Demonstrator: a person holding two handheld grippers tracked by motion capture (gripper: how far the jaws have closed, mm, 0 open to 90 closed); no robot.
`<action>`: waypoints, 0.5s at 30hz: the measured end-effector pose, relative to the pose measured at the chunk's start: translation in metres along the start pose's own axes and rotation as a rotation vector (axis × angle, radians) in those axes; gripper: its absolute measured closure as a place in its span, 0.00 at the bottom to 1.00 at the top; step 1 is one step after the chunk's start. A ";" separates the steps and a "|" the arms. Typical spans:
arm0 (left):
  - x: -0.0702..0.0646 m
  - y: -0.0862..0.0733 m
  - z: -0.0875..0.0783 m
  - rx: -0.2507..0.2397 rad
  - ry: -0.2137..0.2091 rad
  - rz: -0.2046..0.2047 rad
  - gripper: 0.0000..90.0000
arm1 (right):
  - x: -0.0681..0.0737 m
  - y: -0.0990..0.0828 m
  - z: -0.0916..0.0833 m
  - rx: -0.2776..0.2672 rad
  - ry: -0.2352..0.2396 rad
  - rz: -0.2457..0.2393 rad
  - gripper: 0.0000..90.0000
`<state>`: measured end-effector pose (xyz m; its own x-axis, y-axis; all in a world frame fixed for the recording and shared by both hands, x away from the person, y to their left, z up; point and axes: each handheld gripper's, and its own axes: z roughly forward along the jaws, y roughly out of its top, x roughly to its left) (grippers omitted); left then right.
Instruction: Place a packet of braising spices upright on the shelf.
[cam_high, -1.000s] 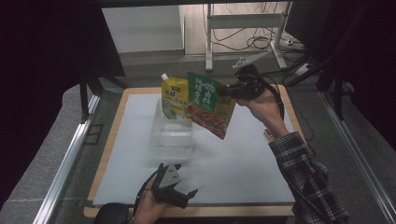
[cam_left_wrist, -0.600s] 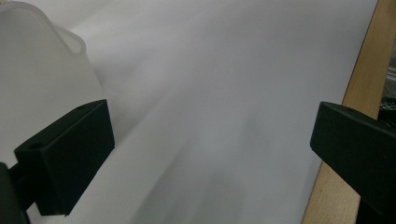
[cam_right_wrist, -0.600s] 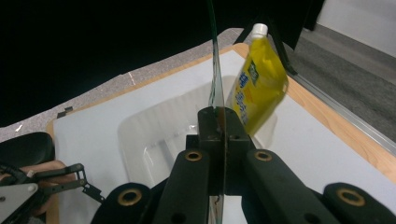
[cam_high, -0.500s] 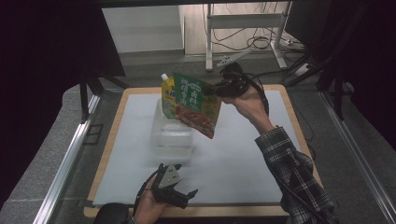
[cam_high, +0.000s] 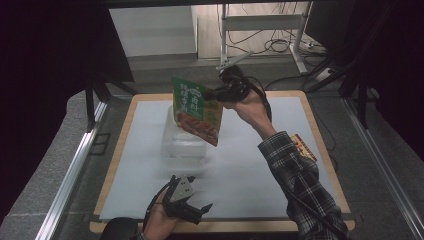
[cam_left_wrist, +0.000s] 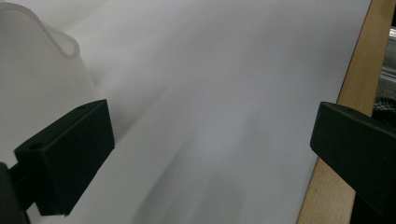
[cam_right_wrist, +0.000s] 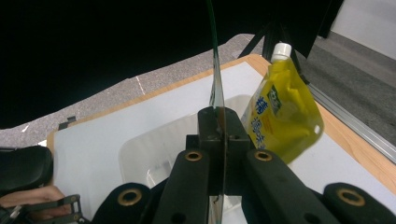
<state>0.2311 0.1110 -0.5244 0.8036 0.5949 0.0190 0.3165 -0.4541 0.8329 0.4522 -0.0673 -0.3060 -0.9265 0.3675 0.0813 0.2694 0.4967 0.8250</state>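
Two pouches we log: green pouch (cam_high: 196, 111) pinched in right gripper (cam_high: 216, 93) over clear tub (cam_high: 184, 145), yellow pouch (cam_right_wrist: 280, 114) beside; left gripper (cam_high: 196, 211) fingers spread, empty.

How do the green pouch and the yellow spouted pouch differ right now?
The green pouch hangs in the air, pinched at its edge by the right gripper; the yellow pouch stands upright in the clear bin, free of either gripper. The green pouch is flat, with a red food picture; the yellow pouch is bulged and has a white screw cap. Both are over the bin and carry printed labels.
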 end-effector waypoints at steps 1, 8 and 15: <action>0.000 0.000 0.000 -0.001 -0.003 -0.002 0.00 | 0.000 0.000 0.002 -0.001 0.003 -0.004 0.99; -0.001 0.000 0.000 -0.002 -0.007 -0.002 0.00 | 0.002 0.005 0.016 0.000 0.017 0.000 0.99; -0.001 0.000 0.000 -0.007 -0.008 -0.007 0.00 | 0.005 0.008 0.032 0.009 0.031 -0.010 0.99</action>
<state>0.2307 0.1104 -0.5244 0.8055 0.5926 0.0090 0.3183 -0.4454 0.8369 0.4583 -0.0367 -0.3168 -0.9367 0.3383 0.0905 0.2626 0.5074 0.8207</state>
